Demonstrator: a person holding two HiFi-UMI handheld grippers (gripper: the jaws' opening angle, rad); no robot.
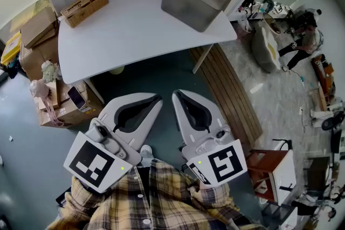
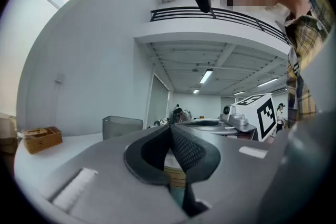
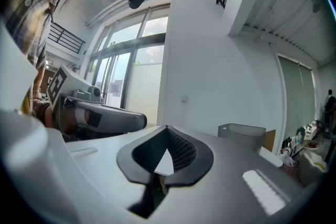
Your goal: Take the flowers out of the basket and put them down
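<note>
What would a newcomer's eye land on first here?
The left gripper and right gripper fill the foreground side by side, both shut and empty. Beyond them stands a white table with a grey bin at its far right and a wicker basket at its far left corner.

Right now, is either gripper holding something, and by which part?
Nothing is held. The left gripper and the right gripper both have their jaws together, with nothing between them.
</note>
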